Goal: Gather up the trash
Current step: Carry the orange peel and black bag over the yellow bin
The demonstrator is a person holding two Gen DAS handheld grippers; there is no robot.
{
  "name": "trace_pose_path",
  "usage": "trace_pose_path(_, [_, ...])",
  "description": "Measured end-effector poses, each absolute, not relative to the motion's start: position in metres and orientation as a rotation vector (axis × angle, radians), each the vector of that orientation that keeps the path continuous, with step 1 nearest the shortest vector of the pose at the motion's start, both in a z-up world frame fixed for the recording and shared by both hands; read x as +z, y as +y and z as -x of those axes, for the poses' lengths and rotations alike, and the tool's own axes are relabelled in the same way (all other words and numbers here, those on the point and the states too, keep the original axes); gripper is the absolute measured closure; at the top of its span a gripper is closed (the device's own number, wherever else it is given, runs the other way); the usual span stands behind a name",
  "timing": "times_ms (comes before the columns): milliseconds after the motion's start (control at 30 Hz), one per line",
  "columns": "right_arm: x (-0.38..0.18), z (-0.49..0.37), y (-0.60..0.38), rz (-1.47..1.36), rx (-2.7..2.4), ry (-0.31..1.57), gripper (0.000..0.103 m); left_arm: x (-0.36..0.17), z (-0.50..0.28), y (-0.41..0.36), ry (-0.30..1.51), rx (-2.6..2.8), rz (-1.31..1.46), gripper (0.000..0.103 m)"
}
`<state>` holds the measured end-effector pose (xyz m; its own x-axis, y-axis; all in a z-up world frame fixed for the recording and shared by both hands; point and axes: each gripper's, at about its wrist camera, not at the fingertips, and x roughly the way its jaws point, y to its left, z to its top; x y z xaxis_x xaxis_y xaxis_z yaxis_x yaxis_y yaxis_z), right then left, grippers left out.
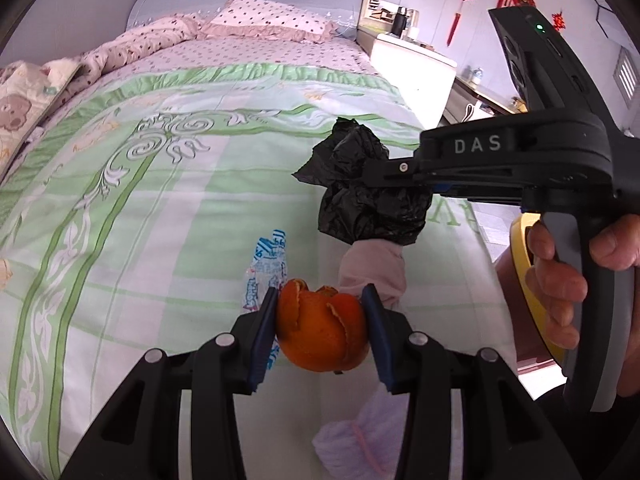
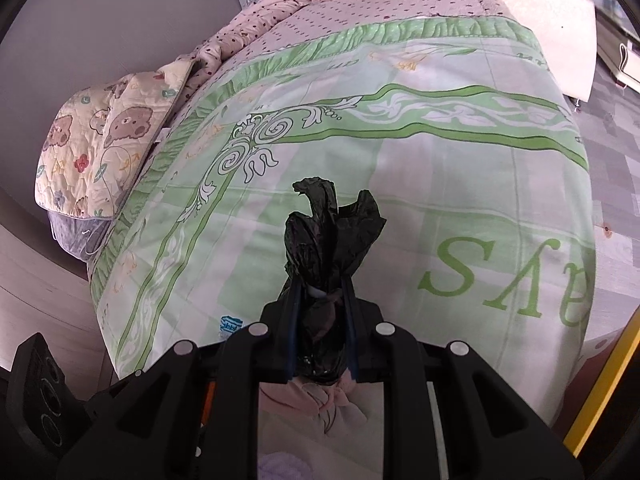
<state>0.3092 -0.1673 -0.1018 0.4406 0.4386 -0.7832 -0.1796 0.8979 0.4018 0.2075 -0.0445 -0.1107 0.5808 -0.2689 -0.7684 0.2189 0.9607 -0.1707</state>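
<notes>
In the left wrist view my left gripper (image 1: 321,316) is shut on an orange peel (image 1: 322,330), held above the green patterned bedspread (image 1: 132,184). Just behind it a blue-and-white plastic wrapper (image 1: 267,270) lies on the bedspread. My right gripper (image 1: 394,176) reaches in from the right, shut on a crumpled black plastic bag (image 1: 362,188); a hand (image 1: 560,284) grips its handle. The right wrist view shows the same black bag (image 2: 326,264) pinched between the right gripper (image 2: 322,320) pads, its top sticking up past the fingertips.
A pink sock (image 1: 374,272) and a lilac cloth (image 1: 352,444) lie near the bed's front edge. Pillows (image 1: 268,18) and a folded quilt (image 2: 100,148) sit at the far side. A white nightstand (image 1: 412,72) stands right of the bed. Something yellow (image 2: 600,380) stands at the right edge.
</notes>
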Motion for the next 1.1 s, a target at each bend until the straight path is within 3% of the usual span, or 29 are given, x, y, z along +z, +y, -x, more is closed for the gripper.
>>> trace_pose_path(1100, [0.042, -0.183, -0.333, -0.243, 0.184, 0.704, 0.085, 0.013, -0.168, -0.149, 0.675, -0.434, -0.062, 0.063])
